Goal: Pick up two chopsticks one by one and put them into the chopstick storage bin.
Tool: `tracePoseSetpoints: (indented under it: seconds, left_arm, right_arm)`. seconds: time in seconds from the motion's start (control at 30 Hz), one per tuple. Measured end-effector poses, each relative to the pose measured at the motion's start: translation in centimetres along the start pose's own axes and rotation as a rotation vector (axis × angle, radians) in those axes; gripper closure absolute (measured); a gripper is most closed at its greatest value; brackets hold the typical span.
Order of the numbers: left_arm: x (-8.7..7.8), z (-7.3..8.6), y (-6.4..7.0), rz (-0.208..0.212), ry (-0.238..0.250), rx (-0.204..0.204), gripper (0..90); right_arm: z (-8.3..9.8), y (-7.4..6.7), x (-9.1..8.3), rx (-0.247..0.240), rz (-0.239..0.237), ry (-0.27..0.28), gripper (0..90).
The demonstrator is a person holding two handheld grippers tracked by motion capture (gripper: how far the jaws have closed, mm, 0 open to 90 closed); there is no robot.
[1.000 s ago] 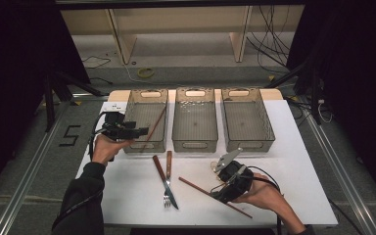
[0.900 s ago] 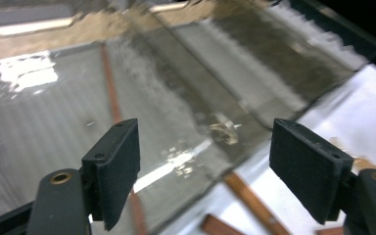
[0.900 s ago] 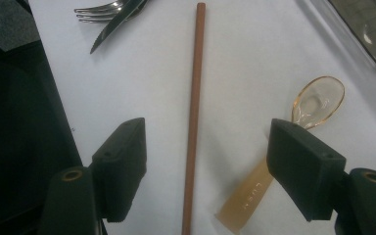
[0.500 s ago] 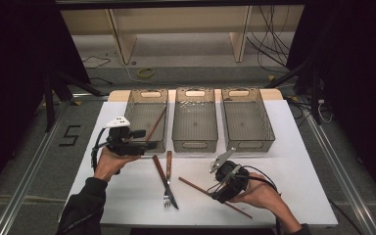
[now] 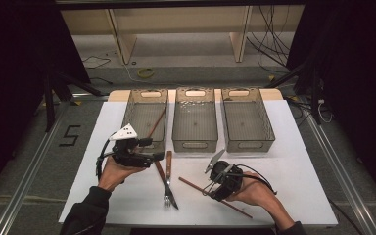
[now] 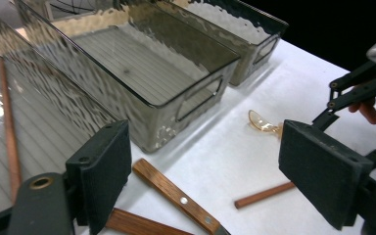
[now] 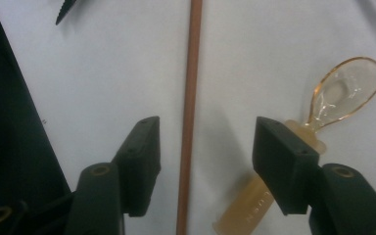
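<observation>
Right gripper (image 7: pixel 203 161): jaws closing, apart, straddling brown chopstick (image 7: pixel 190 98), pads not touching it. Chopstick vertical, frame centre. Amber spoon (image 7: pixel 323 112) at right, handle under right jaw. White tabletop (image 7: pixel 254 49) behind.

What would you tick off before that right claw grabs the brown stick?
1. Stick between the right gripper's jaws: ok.
2. Jaws, just closing, clear of the stick on both sides: ok.
3. Amber spoon out of the way: not ok, its handle lies under one jaw.
4. Left gripper open and empty: ok.
5. Left bin has room beside its one stick: ok.
6. Fork clear of the stick: ok.
</observation>
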State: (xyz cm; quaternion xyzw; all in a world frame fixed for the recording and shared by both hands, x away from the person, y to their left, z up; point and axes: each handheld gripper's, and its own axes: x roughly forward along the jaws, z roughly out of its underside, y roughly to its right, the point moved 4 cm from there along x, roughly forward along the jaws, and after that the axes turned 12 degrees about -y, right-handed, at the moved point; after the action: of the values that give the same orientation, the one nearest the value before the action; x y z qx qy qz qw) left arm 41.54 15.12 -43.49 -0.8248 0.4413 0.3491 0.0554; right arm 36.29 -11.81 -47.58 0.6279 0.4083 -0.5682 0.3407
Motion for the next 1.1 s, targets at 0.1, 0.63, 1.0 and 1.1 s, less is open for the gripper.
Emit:
tracePoseSetpoints:
  seconds: [0.1,0.63,1.0,1.1]
  left_arm:
    - [0.0,0.3,0.3,0.007,0.000,0.003,19.4]
    - [0.4,1.9,1.6,0.027,-0.008,0.035,18.7]
    - [0.6,2.5,1.8,0.033,-0.021,0.034,18.8]
    - [0.7,2.5,1.9,0.035,-0.021,0.035,18.8]
  right_arm:
    - [-0.2,-0.2,0.3,0.001,-0.008,-0.024,50.1]
    - [-0.4,-0.8,1.8,-0.029,0.011,-0.127,68.9]
    - [-0.3,-1.0,2.1,-0.049,0.032,-0.167,77.3]
    - [-0.3,-1.0,2.1,-0.059,0.037,-0.173,79.7]
